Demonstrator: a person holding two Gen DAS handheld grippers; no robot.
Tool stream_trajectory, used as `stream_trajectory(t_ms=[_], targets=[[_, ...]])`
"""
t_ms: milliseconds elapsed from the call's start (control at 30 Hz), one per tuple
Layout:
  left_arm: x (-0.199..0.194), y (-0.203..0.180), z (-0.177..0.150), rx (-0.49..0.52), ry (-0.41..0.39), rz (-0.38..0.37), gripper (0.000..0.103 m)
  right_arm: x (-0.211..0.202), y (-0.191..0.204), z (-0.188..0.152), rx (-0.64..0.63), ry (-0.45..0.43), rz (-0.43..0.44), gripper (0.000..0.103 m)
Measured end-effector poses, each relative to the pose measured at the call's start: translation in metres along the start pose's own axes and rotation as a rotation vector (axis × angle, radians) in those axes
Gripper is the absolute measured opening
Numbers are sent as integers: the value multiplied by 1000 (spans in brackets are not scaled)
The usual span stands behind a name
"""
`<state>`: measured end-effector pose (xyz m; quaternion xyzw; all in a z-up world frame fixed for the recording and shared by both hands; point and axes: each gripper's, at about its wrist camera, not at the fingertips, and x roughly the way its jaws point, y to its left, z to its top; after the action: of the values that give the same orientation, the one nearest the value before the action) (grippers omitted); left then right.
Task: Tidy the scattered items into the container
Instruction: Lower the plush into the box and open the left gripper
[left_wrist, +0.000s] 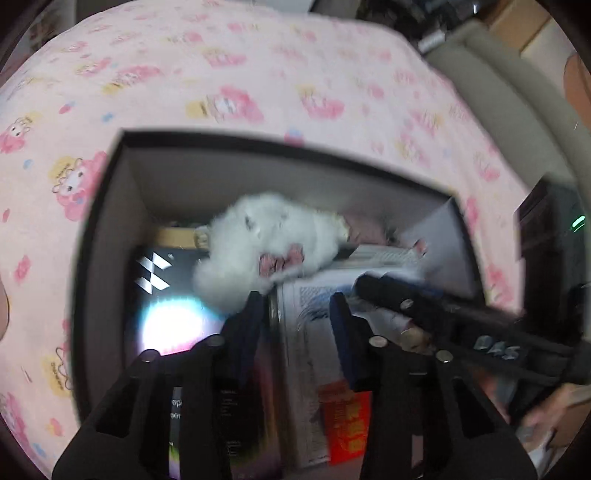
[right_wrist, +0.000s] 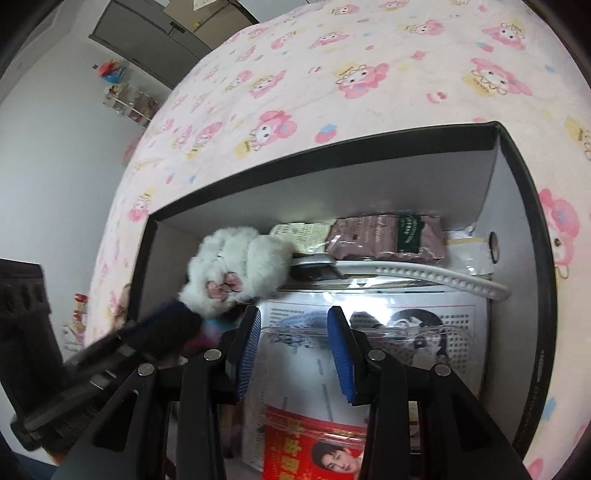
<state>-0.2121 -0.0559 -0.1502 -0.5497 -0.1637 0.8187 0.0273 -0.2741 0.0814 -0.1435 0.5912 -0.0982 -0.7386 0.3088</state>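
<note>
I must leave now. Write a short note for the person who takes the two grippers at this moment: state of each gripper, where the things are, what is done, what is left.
Left gripper: open, nothing between its pads, over the box.
Right gripper: open, empty, over the magazine.
Things: the box sits on the pink blanket. Inside lie the white plush, magazine, dark packet, white strap and a black box.
Done: these are all in the box.
Left: no loose item shows on the blanket in these views; look around the box before stopping.
</note>
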Motion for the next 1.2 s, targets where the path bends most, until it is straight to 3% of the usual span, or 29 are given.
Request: stream_trajectory(t_ms=[100,233,300,400,500,600,767,900,1033,1200], targets=[[8,9,8,-48,34,36,34,2,-2,1,-5,-1,-30,35],[0,35,25,-155,6,101,33,7,-1,3,-15,15,-48,35],[-5,40,24,-175,10,50,31,7,-1,4,-14,19,-51,35],[-10,32,15,-121,7,19,33,6,-4,4,-1,23,-48,35],[1,16,9,-76,53,-44,35,4,-4,3,4,20,-61,36],[12,21,12,-103,70,2,38,1,-1,1,-10,15,-85,41],[7,36,26,-180,34,-8,39,-2,1,-1,-62,-5,-200,47],[-15,20,13,-115,14,-60,45,-4,2,-1,-73,-8,-231,47],[-45,2,-8,-58,-37,-160,55,-23,16,-8,-108,-61,-257,49],[-79,-24,-23,16,-104,-163,59,-55,30,-31,-108,-103,-216,53]])
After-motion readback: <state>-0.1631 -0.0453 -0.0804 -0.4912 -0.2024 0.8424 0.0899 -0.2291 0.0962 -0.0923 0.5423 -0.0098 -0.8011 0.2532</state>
